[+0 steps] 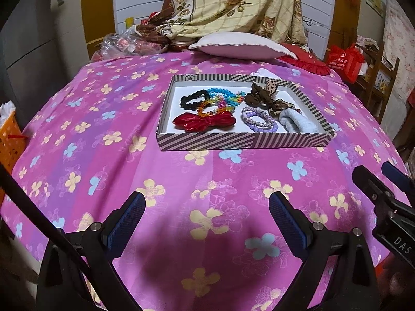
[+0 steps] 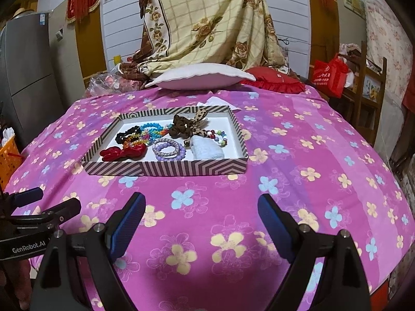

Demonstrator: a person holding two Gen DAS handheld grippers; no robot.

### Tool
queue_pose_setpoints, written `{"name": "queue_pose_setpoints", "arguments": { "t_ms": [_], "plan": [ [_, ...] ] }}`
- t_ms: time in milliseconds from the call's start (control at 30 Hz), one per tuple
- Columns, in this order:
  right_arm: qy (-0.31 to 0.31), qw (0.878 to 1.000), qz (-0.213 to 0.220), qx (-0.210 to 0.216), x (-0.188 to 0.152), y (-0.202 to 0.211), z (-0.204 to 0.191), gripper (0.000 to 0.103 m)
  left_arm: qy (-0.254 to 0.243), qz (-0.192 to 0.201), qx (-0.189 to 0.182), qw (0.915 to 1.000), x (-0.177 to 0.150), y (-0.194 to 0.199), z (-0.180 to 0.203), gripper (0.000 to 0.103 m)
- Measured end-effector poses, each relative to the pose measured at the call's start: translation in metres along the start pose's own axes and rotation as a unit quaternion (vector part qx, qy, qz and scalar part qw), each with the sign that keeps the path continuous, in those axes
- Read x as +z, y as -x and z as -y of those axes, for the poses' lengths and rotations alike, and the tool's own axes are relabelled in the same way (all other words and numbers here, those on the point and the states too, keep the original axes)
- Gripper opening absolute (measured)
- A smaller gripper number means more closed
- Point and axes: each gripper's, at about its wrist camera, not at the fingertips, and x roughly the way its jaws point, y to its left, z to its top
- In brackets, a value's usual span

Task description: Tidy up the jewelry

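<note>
A striped black-and-white tray (image 1: 207, 141) (image 2: 166, 168) sits on the pink flowered bedspread. It holds a red bow (image 1: 205, 121) (image 2: 123, 153), a black scrunchie (image 1: 194, 99), coloured bead bracelets (image 1: 220, 101) (image 2: 150, 132), purple bead bracelets (image 1: 259, 120) (image 2: 168, 150), a leopard-print brown scrunchie (image 1: 264, 96) (image 2: 188, 127) and a pale blue cloth band (image 1: 298, 123) (image 2: 206, 150). My left gripper (image 1: 207, 213) is open and empty, well short of the tray. My right gripper (image 2: 201, 215) is open and empty, also short of the tray. Each gripper shows at the edge of the other's view.
A white pillow (image 1: 241, 45) (image 2: 202, 76) and a red cushion (image 2: 275, 80) lie beyond the tray. A flowered blanket (image 2: 207, 26) hangs at the back. An orange basket (image 1: 10, 140) stands at the left edge. A red bag (image 2: 329, 75) and wooden chair are at the right.
</note>
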Motion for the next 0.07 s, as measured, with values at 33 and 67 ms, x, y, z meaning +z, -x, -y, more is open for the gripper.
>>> {"name": "queue_pose_setpoints", "arguments": {
  "t_ms": [33, 67],
  "plan": [
    [0.001, 1.000, 0.003, -0.001, -0.0001, 0.0016, -0.0003, 0.091, -0.003, 0.000, -0.001, 1.0000, -0.0006, 0.0002, 0.0002, 0.072],
    [0.000, 1.000, 0.005, -0.002, -0.0001, 0.0023, 0.0004, 0.091, -0.005, 0.000, -0.002, 1.0000, -0.0007, 0.0000, 0.0007, 0.072]
  ]
}}
